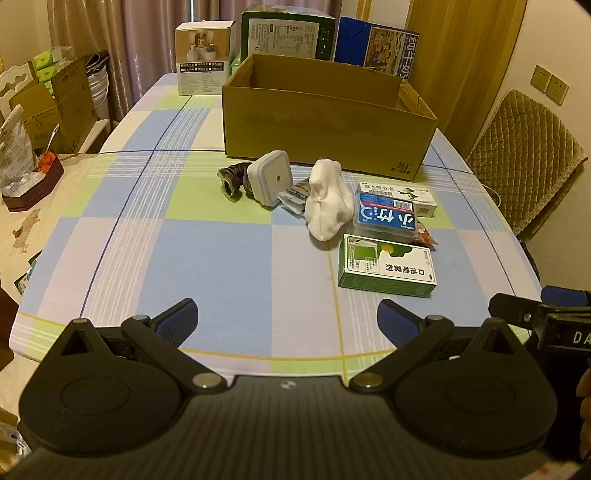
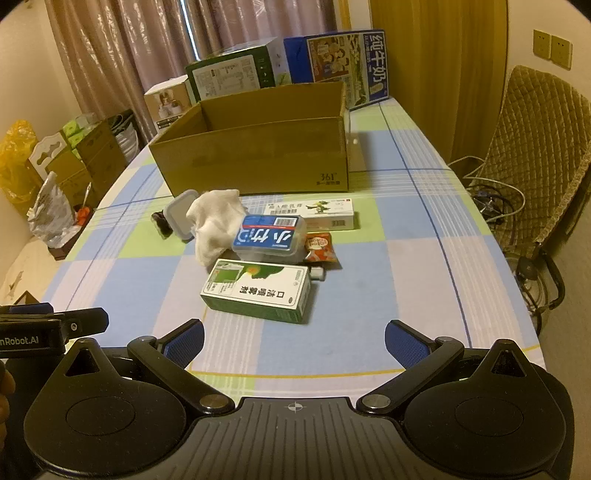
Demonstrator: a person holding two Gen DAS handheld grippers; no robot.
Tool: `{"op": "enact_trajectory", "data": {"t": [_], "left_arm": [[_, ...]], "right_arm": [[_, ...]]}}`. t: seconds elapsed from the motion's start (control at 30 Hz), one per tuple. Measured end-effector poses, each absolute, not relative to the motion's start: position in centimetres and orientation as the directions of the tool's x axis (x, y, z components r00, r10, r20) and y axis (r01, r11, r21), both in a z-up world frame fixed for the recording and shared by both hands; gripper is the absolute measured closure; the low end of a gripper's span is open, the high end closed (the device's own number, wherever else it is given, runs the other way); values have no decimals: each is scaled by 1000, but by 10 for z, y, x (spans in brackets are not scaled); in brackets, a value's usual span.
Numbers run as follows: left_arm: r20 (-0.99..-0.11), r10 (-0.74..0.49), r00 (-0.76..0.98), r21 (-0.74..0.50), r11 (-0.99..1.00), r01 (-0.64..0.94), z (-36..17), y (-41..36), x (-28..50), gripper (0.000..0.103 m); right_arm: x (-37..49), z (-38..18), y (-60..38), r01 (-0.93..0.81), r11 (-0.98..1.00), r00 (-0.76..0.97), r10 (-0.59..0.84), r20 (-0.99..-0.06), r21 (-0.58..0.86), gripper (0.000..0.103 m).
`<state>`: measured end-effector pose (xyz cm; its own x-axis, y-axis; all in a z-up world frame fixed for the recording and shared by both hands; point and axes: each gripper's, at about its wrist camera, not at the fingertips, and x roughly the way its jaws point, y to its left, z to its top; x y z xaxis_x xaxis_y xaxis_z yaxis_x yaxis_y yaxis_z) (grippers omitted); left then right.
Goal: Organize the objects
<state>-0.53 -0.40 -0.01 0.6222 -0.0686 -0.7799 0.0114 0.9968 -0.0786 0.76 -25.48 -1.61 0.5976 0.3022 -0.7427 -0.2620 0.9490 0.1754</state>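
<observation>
An open cardboard box (image 1: 325, 125) (image 2: 258, 158) stands mid-table. In front of it lie a white square device (image 1: 269, 177) (image 2: 179, 216), a dark band (image 1: 232, 179), a crumpled white cloth (image 1: 327, 201) (image 2: 214, 221), a blue-labelled plastic case (image 1: 386, 218) (image 2: 269, 236), a long white carton (image 1: 400, 194) (image 2: 314, 212), a red snack packet (image 2: 319, 251) and a green-and-white carton (image 1: 386, 267) (image 2: 258, 291). My left gripper (image 1: 288, 323) is open near the table's front edge. My right gripper (image 2: 295, 343) is open just short of the green carton. Neither holds anything.
Several printed boxes (image 1: 288, 33) (image 2: 336, 62) stand behind the cardboard box. A padded chair (image 2: 532, 155) and cables sit right of the table. Cardboard boxes and bags (image 1: 55, 107) crowd the floor on the left. A dark tray (image 1: 33, 188) rests at the table's left edge.
</observation>
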Motion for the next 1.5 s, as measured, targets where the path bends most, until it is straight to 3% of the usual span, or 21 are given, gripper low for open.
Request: {"op": "enact_trajectory", "data": {"t": [1.33, 1.5], "left_arm": [[-787, -64, 614, -81, 997, 0, -2, 0, -3, 1], [-784, -71, 616, -72, 997, 23, -2, 2, 1, 1]], "right_arm": [[11, -21, -250, -312, 930, 574, 347, -741, 194, 2], [14, -18, -246, -390, 901, 566, 397, -723, 190, 2]]}}
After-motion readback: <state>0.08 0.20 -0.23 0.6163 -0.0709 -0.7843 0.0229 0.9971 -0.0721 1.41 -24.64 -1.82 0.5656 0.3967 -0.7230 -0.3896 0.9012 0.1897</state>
